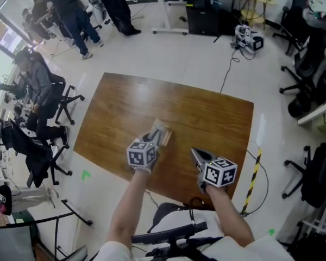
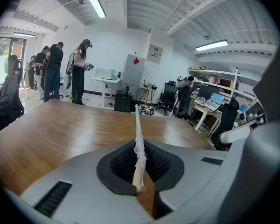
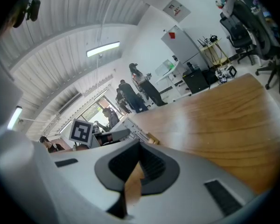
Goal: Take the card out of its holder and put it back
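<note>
In the head view my left gripper [image 1: 154, 139] is held over the near part of the wooden table [image 1: 201, 118], shut on a thin clear card holder [image 1: 161, 130] with a tan card inside. In the left gripper view the holder [image 2: 137, 125] stands edge-on between the black pads, pinched at its lower end. The tan card edge shows at the bottom. My right gripper [image 1: 195, 155] is to the right of the holder and apart from it, jaws together with nothing between them. In the right gripper view the held holder [image 3: 135, 127] shows to the left, beyond the closed jaws.
Several people stand or sit at the far left of the room [image 1: 70, 7]. Office chairs [image 1: 307, 64] line the right side, and one chair [image 1: 174, 235] is right below me. A yellow-black striped strip [image 1: 254, 173] lies on the floor by the table's right corner.
</note>
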Action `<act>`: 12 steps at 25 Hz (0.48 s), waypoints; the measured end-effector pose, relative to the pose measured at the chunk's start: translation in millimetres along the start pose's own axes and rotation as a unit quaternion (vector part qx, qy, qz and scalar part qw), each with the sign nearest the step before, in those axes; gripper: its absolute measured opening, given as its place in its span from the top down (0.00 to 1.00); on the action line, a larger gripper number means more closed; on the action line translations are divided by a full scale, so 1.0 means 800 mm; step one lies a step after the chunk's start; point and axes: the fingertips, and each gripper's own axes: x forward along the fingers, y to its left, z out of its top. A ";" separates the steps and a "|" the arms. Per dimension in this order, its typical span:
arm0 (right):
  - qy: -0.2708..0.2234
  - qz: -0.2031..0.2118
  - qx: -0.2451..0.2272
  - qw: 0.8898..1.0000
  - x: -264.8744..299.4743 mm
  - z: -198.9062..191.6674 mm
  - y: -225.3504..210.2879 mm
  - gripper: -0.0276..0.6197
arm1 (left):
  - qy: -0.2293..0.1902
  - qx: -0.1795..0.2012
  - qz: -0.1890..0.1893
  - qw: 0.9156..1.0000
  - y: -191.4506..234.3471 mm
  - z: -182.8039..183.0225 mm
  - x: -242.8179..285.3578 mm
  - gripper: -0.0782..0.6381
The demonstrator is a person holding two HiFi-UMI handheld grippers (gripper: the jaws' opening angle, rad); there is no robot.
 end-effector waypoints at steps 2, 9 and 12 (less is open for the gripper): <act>0.002 0.001 0.000 1.000 0.001 -0.002 -0.001 0.94 | 0.002 -0.004 -0.003 1.000 0.000 -0.007 0.004 0.87; 0.002 -0.003 0.002 1.000 0.001 -0.002 -0.002 0.94 | 0.007 -0.004 -0.002 1.000 0.003 -0.020 0.011 0.87; 0.004 -0.005 0.004 1.000 -0.001 -0.005 -0.008 0.94 | 0.010 -0.001 -0.003 1.000 0.002 -0.024 0.016 0.87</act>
